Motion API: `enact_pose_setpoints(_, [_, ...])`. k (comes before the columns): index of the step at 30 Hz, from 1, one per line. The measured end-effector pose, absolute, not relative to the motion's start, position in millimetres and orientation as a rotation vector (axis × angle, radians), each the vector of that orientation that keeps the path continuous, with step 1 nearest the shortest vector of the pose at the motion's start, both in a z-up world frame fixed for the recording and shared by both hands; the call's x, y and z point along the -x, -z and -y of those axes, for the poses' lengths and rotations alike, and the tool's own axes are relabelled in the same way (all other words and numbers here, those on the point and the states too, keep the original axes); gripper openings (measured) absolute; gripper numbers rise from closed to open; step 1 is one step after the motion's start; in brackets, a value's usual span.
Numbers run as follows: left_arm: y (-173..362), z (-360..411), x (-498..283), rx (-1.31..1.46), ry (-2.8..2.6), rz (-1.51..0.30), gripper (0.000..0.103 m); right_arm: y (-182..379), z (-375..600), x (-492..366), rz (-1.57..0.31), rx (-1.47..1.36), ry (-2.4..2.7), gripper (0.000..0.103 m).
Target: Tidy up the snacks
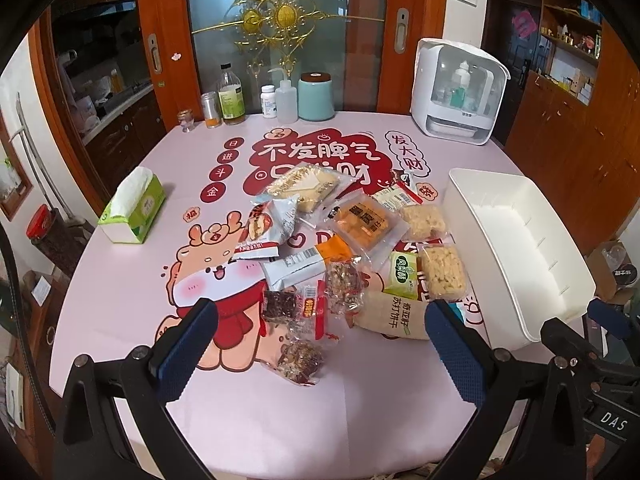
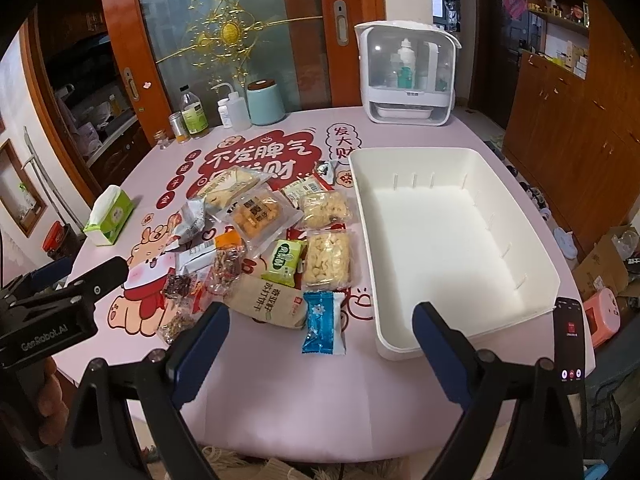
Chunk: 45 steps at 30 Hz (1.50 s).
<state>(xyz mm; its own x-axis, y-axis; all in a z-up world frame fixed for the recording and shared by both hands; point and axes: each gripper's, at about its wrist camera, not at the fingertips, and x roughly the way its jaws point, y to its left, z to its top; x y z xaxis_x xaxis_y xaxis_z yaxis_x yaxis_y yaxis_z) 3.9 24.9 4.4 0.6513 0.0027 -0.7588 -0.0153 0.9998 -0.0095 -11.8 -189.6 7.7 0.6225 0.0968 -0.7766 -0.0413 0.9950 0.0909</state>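
snack packs [image 2: 256, 240] heaped mid desk [image 2: 280, 380], white bin [image 2: 460, 240] empty beside. both claws, left claw [image 1: 320, 344] and right claw [image 2: 320, 344], wide, holding nothing. risk: slippery wrappers overlap, grab lifts two or drops blue pack [image 2: 323, 322].

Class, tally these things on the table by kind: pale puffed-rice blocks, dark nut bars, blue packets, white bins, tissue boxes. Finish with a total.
Puffed-rice blocks: 2
Dark nut bars: 3
Blue packets: 1
White bins: 1
Tissue boxes: 1
Total: 8
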Motion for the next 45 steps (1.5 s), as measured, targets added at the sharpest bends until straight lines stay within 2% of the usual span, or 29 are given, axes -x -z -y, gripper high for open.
enact_pose_setpoints(4, [-9,-30,-3,0.005,-0.005,-0.845,0.103,-14,187,11,-0.885,-0.065,-0.112,0.080])
enact_pose_setpoints(16, [-52,-67,4,0.040,-0.017,-0.697,0.103,-38,166,-7,-0.838,0.006,-0.220,0.080])
enact_pose_setpoints(24, [-56,-88,6,0.049,-0.059,-0.661,0.103,-43,156,-37,-0.862,-0.006,-0.258,0.080])
enact_pose_setpoints(29, [-32,-89,3,0.037,-0.039,-0.723,0.103,-38,143,-53,-0.875,0.014,-0.280,0.080])
enact_pose_setpoints(34, [18,-88,-5,0.037,0.009,-0.842,0.103,-22,131,-67,-0.918,0.008,-0.315,0.080])
enact_pose_setpoints(45, [131,-73,-22,0.018,0.078,-1.075,0.103,53,95,-100,-1.083,-0.042,-0.365,0.080])
